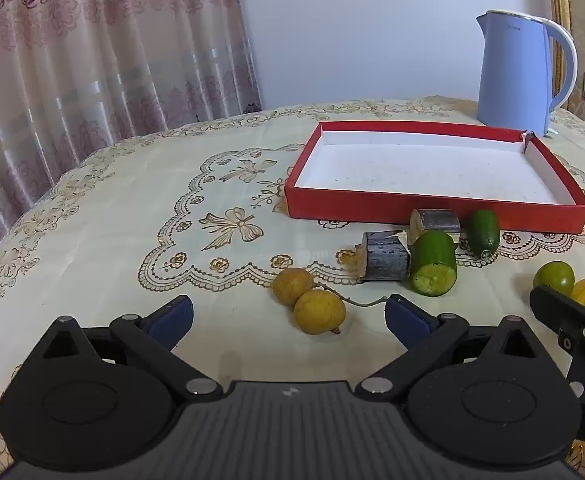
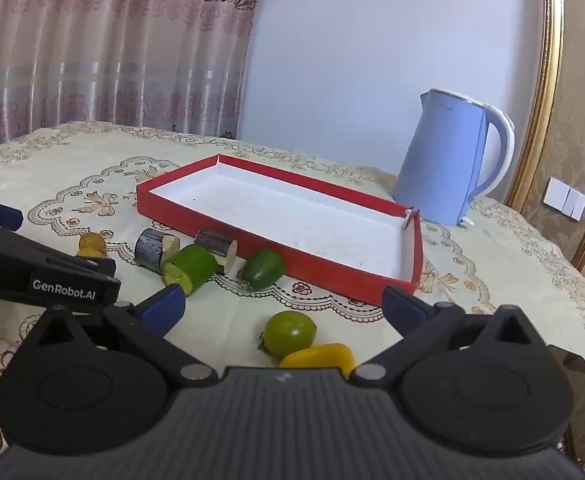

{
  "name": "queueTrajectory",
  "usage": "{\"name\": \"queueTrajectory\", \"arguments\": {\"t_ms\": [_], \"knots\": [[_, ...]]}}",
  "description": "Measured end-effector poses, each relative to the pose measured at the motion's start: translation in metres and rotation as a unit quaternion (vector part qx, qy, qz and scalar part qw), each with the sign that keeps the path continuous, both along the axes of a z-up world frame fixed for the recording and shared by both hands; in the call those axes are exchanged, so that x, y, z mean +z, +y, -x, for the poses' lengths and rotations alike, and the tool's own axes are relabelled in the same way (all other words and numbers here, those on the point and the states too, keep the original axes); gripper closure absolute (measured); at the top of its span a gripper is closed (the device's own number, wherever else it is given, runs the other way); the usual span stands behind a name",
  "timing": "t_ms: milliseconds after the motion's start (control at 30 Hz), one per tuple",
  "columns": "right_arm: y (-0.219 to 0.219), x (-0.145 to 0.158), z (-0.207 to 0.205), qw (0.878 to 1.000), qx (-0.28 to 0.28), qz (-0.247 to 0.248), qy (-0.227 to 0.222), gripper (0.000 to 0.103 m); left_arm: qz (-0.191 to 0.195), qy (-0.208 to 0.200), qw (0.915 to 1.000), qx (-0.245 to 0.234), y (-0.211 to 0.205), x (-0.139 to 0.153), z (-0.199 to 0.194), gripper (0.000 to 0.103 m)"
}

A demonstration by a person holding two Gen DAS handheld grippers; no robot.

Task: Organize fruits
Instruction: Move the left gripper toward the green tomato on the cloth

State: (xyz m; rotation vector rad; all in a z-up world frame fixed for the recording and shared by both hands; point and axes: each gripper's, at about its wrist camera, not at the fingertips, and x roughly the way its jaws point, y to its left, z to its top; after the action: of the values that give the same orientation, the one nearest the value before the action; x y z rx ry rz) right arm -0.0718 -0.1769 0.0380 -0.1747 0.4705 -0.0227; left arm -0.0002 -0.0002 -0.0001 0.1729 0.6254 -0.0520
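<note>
Gaping wide and empty, the left hand-held gripper [image 1: 288, 316] frames two yellow fruits [image 1: 308, 300] between its fingertips.

Table w/ cloth [image 1: 132, 208]: red tray [image 1: 432, 208], kettle [image 1: 516, 72], fruit pcs [image 1: 434, 264].

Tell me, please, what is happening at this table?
A person holds two tools over a table for sorting fruit into the red box, which holds nothing yet. The left tool hangs open around two yellow fruits; the right tool hangs open over a green tomato. Cut pieces lie before the box; a kettle stands behind.
</note>
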Motion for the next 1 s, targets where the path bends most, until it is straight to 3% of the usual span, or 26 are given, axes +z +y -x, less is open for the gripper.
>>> {"name": "queueTrajectory", "arguments": {"t_ms": [100, 133, 200, 533, 1000], "knots": [[-0.007, 0.002, 0.0, 1.0, -0.005, -0.01, -0.001, 0.0, 0.003, 0.001, 1.0, 0.001, 0.0, 0.0, 0.0, 0.0], [0.002, 0.004, 0.003, 1.0, -0.009, 0.02, -0.006, 0.0, 0.005, 0.002, 1.0, 0.001, 0.0, 0.0, 0.0, 0.0], [0.006, 0.004, 0.008, 0.999, -0.013, 0.027, -0.018, 0.0, 0.01, 0.001, 0.9999, 0.004, 0.003, 0.004, 0.002, 0.0], [0.001, -0.001, 0.014, 1.0, -0.008, 0.005, -0.016, 0.0, 0.018, 0.0, 0.9998, 0.012, 0.009, 0.001, 0.011, 0.0], [0.009, -0.012, 0.028, 0.999, 0.014, 0.006, -0.029, 0.0, 0.026, -0.062, 0.9974, -0.025, 0.061, 0.008, 0.06, 0.0]]}}
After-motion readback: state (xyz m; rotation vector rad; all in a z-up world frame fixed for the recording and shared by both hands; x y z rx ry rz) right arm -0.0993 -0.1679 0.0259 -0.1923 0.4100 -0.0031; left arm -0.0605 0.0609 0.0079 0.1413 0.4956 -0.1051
